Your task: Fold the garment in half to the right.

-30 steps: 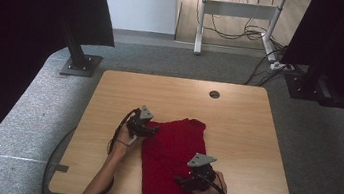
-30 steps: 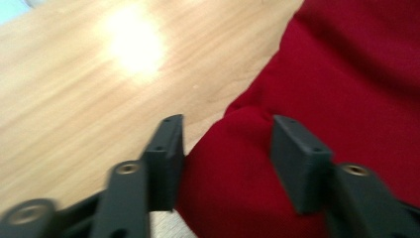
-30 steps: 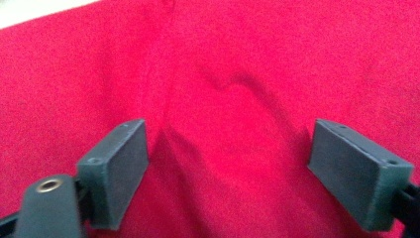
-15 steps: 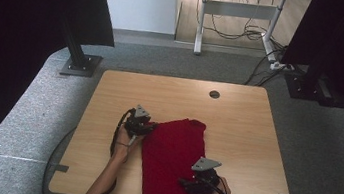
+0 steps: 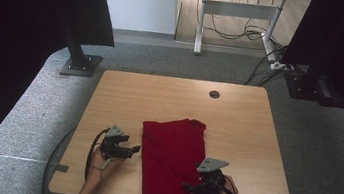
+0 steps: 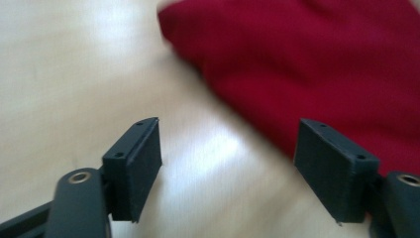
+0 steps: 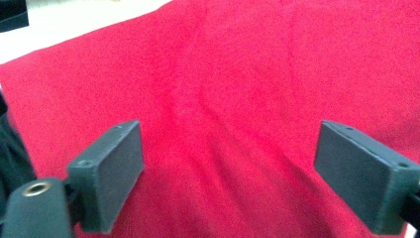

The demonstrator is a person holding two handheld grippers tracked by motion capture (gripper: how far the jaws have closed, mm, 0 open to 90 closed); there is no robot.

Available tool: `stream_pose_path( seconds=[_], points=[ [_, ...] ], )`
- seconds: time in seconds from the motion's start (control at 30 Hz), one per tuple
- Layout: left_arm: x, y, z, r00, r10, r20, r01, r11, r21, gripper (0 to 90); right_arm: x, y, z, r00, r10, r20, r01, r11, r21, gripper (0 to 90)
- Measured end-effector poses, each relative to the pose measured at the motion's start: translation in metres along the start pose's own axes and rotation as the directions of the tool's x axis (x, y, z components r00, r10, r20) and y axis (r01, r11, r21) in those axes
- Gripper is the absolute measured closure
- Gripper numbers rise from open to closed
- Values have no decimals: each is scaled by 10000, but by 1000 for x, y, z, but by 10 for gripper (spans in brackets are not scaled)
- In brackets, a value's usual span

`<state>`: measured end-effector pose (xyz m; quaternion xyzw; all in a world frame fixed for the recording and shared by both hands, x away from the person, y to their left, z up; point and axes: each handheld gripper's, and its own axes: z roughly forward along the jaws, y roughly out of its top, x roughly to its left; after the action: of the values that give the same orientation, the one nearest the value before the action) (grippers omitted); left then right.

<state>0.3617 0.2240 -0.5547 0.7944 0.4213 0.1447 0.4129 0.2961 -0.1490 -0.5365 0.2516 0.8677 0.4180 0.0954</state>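
Note:
A red cloth (image 5: 171, 152) lies folded into a tall rectangle on the front middle of the wooden table (image 5: 159, 100). My left gripper (image 5: 136, 149) rests just off the cloth's left edge and points at it. Its jaws have just been opening, and in the left gripper view they stand open (image 6: 228, 144) over bare wood, with the red cloth (image 6: 317, 64) beyond them. My right gripper (image 5: 187, 187) hovers over the cloth's near right part. Its jaws have just been opening too, and the right gripper (image 7: 230, 148) stands open above the red cloth (image 7: 237, 84) without pinching it.
A round cable hole (image 5: 214, 94) sits near the table's far edge. A black stand base (image 5: 81, 65) is on the grey carpet at the far left. Another stand (image 5: 312, 88) and floor cables (image 5: 265, 64) are at the far right. The cloth's near end reaches the table's front edge.
The left gripper has come off the cloth's left edge, moved toward the person, and opened wider. The right gripper has barely shifted. The cloth lies flat.

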Motion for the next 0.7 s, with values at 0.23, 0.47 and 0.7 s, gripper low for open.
stream_pose_path(
  seconds=[0.23,0.47,0.7],
  points=[
    [-10,-16,-5,9962,633,-591,-608,9972,439,211,-2,-11,-3,9999,3,-167,3,9993,380,101],
    [-14,-17,-4,9916,1017,-803,-973,9936,569,185,-3,-22,10,9952,827,-532,-805,9959,417,103],
    [-13,-17,-3,9914,938,-914,-883,9942,621,151,9,-20,16,9942,867,633,-889,9954,343,115]
  ],
)
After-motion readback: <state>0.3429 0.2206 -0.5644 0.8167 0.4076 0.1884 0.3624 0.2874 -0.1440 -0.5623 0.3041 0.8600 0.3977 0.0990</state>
